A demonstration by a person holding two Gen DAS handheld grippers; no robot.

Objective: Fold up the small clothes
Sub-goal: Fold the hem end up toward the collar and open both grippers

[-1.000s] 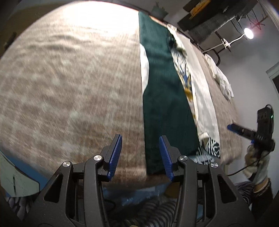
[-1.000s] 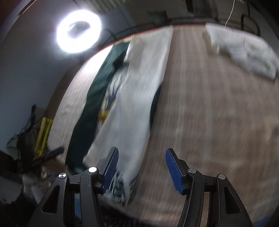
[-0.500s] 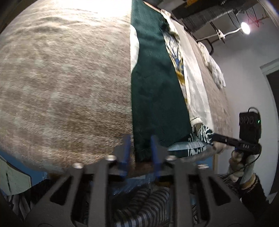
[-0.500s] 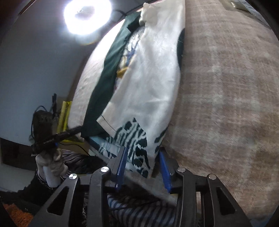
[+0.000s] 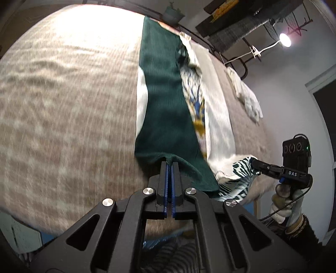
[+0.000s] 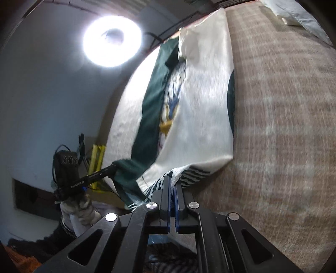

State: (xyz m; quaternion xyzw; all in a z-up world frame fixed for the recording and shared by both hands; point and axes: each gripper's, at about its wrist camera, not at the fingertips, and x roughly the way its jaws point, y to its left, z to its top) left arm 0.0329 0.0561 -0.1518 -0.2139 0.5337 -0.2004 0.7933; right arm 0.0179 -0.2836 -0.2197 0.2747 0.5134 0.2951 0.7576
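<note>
A long green and white garment [image 5: 168, 109] with a printed middle strip lies lengthwise on the brown bed cover [image 5: 63, 109]. My left gripper [image 5: 169, 162] is shut on the near green hem, lifting it slightly. My right gripper [image 6: 172, 181] is shut on the near white, zebra-patterned hem [image 6: 189, 172] of the same garment [image 6: 201, 109]. Each gripper shows in the other's view: the right one [image 5: 257, 164] at the right corner, the left one [image 6: 112, 168] at the green corner.
A small pile of white clothes [image 5: 250, 100] lies farther up the bed on the right, also at the top right in the right wrist view [image 6: 302, 16]. A ring light [image 6: 112, 41] shines on the left. The bed's near edge runs just below both grippers.
Both grippers went from open above the bed to shut on the garment's near hem, left on the green corner, right on the white patterned corner. The hem is now raised a little.
</note>
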